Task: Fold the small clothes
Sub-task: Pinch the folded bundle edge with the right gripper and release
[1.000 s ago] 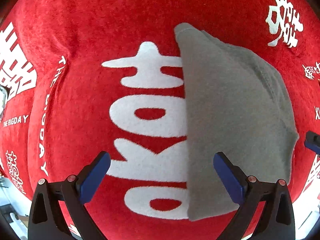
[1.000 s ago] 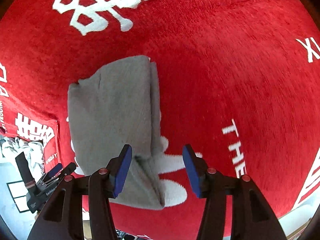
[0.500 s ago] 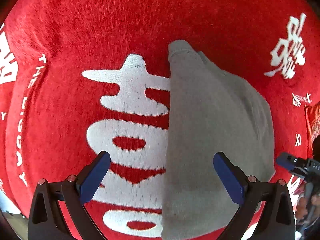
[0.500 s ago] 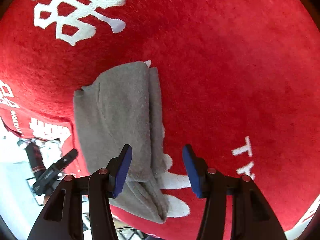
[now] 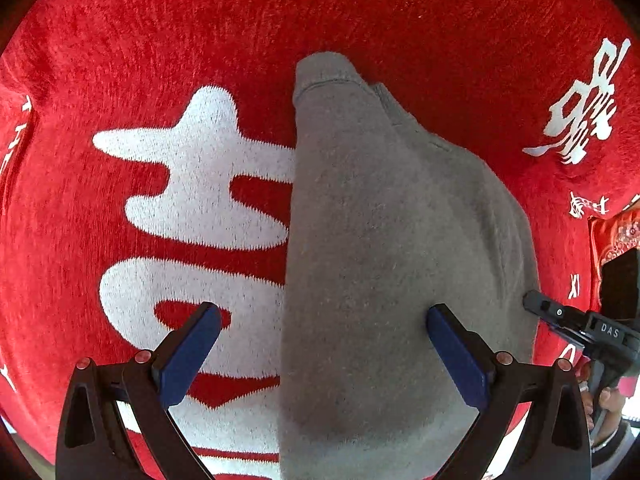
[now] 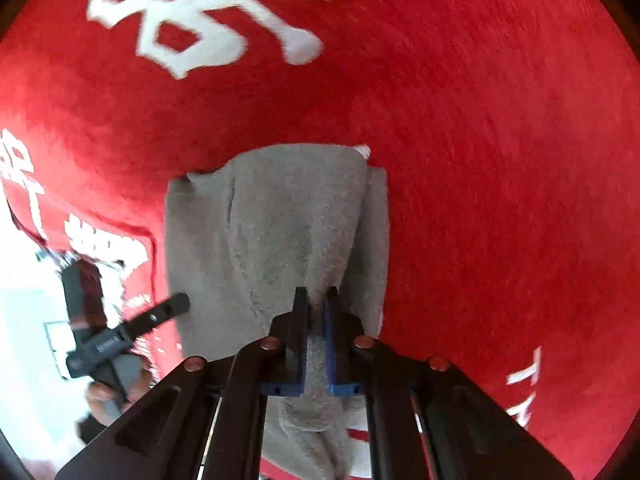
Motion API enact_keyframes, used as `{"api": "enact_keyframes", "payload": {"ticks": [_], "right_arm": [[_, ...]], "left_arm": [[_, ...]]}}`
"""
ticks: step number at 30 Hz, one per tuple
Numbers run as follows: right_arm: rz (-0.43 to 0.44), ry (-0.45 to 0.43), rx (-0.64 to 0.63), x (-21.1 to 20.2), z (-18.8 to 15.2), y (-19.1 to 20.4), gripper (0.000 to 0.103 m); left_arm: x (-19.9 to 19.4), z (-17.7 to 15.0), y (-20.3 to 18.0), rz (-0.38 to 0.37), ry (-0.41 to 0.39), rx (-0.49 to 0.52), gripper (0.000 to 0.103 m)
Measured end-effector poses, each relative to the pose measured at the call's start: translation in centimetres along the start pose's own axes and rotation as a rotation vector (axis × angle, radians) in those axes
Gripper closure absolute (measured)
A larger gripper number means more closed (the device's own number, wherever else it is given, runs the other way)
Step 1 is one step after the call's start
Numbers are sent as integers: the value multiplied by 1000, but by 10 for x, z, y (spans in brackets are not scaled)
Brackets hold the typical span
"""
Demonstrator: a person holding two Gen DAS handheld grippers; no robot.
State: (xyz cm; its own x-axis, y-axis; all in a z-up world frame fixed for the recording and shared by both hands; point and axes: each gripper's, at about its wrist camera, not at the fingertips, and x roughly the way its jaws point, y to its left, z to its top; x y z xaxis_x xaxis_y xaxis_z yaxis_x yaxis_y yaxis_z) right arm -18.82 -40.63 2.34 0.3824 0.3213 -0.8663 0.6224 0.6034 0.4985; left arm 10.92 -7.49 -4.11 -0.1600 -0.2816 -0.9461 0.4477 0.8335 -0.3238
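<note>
So we've got the grey garment (image 5: 392,264) lying folded on the red blanket (image 5: 400,20). Our right hand-held gripper (image 6: 317,312) is clenched on its near edge, and the left hand-held gripper (image 5: 320,356) hangs wide open above it.

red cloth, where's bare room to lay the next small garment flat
Bare red cloth runs right of the grey garment out to the white lettering, and beyond its far hem. Crowded: the near edge, where the right tongs pinch the garment and the open left tongs straddle it.
</note>
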Motion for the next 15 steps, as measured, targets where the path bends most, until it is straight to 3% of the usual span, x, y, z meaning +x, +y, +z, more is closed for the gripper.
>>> {"api": "enact_keyframes", "payload": {"ticks": [3,8,9,11,15], "right_arm": [[-13,36,77,11,-4,-22,95],[116,28,126,1,-5,-31,89],[135,37,134,-1,-6,-33,84],[161,43,145,-7,-8,-38,37],[231,88,160,-3,-15,-46,34]], "left_arm": [[3,5,-9,10,-3,10,0],[12,5,-16,18,14,16,0],[13,4,-20,20,10,21,0],[15,5,-22,20,10,24,0],[18,4,-25,15,12,17,0]]}}
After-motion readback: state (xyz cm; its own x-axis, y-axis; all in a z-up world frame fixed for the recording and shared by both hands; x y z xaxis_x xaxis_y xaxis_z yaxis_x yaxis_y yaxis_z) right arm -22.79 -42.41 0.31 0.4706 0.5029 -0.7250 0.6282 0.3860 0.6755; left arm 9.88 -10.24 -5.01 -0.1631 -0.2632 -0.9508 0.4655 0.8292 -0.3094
